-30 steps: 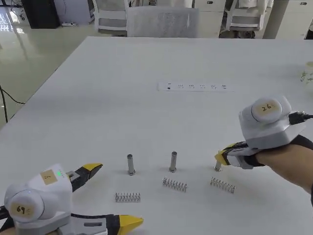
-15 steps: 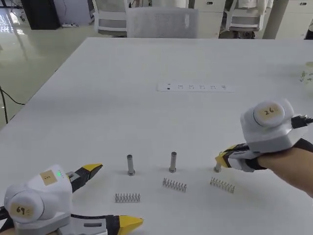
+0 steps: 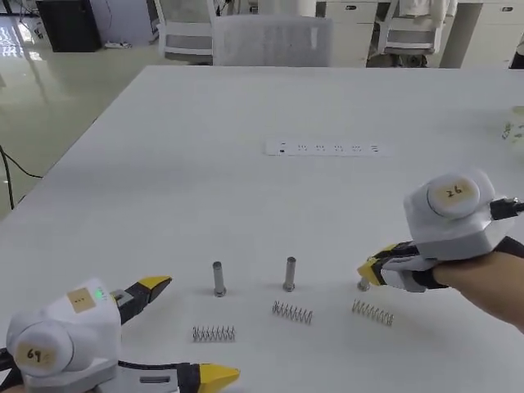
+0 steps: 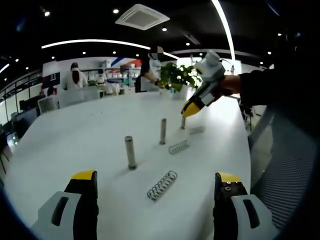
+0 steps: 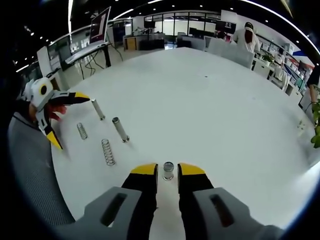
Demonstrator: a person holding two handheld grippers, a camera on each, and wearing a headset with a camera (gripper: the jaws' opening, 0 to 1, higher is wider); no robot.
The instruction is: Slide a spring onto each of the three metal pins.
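So far nothing is fitted: all three springs (image 3: 292, 311) are seen lying on the table (image 3: 246, 164) before the bare, upright pins (image 3: 290, 272). The right pin (image 5: 168, 170) is straddled, not visibly clamped, by the narrowly parted right gripper (image 3: 367, 270); the left gripper (image 4: 156, 177) is held wide open, empty.

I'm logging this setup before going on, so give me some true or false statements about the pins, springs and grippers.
1. The left spring, middle spring and right spring all lie on the table. True.
2. One pin has toppled. False: the left pin, middle pin and right pin stand upright.
3. The left gripper holds a spring. False: its jaws stand wide apart and empty.
4. The right gripper has its tips at the right pin. True.
5. A power strip lies beyond the pins. True.
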